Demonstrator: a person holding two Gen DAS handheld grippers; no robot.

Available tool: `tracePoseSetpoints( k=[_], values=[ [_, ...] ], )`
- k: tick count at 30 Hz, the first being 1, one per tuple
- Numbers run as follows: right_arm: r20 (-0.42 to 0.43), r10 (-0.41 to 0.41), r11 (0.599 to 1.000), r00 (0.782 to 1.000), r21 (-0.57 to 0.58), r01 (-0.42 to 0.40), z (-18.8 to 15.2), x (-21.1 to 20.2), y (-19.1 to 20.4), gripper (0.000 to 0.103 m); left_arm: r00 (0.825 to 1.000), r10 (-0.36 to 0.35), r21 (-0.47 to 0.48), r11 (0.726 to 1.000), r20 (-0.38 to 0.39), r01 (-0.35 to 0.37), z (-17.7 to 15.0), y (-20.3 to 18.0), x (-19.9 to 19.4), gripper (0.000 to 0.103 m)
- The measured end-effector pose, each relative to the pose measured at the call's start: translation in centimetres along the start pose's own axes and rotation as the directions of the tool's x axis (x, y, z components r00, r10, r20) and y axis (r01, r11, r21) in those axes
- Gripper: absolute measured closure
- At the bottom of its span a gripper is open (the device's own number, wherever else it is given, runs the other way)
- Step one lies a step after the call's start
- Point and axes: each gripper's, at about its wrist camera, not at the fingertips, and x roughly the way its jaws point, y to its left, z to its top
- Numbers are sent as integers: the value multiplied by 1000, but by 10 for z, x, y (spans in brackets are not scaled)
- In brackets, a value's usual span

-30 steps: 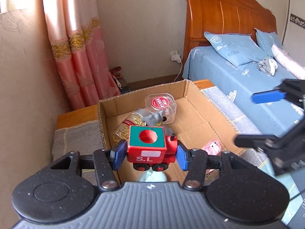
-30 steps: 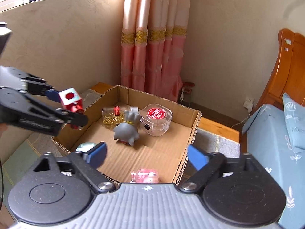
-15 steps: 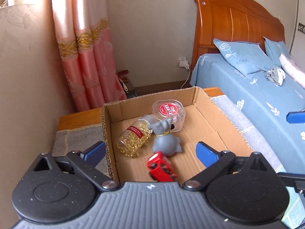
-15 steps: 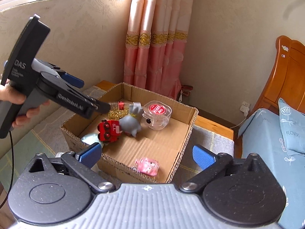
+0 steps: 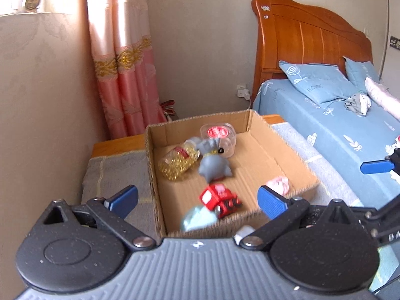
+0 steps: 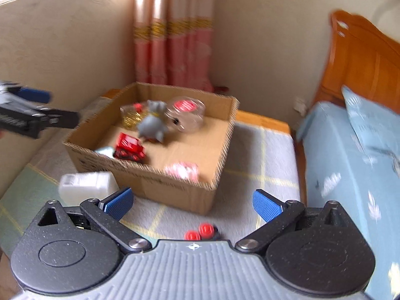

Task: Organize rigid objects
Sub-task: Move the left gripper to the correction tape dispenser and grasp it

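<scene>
A red toy train [image 5: 220, 197] lies on its side in the near left part of the open cardboard box [image 5: 180, 130], beside a pale blue object [image 5: 197, 220]. My left gripper [image 5: 197, 198] hovers above and just short of the box; its jaws are opening and nothing is between them. The box also holds a grey elephant toy [image 5: 212, 167], a bottle of golden beads [image 5: 177, 162], a clear round tub with a red label [image 5: 220, 135] and a pink toy [image 5: 277, 183]. My right gripper [image 6: 193, 202] stands open and empty in front of the box [image 6: 162, 185].
A white bottle [image 6: 85, 183] lies on the checked blanket [image 6: 250, 155] at the box's near left corner. A small toy with red wheels [image 6: 201, 232] sits just under the right gripper. A blue-covered bed [image 5: 325, 125] is to the right, a wall and pink curtain behind.
The left gripper let go of the red train, which fell into the box and now lies on its side. Both grippers pulled back from the box; the right one sank lower.
</scene>
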Motion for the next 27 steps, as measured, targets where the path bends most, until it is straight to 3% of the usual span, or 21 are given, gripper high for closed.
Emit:
tracePoseSetpoints(
  k=[5,9,13,19,22,27],
  values=[
    [31,-76,996,997,51,74,-36,-7,2,0,999,-31,30,999,-34,32,-32,-14,-10,1],
    [45,-48,993,998,112,43,-60,-12,3,0,992,-104,21,994,-76,106,-56,-27,-11,1],
    [32,-30,988,999,150,25,-77,-15,1,0,974,-172,37,983,-146,179,-80,-42,-7,1],
    [0,-28,980,1000,195,27,-97,-13,-8,0,948,-209,30,975,-241,222,-123,-53,-2,1],
    [-29,-19,980,999,197,24,-107,-9,-7,0,939,-192,35,977,-286,211,-139,-55,0,1],
    [-58,5,987,998,159,4,-121,-3,1,0,946,-112,62,989,-304,137,-152,-45,1,1]
  ],
)
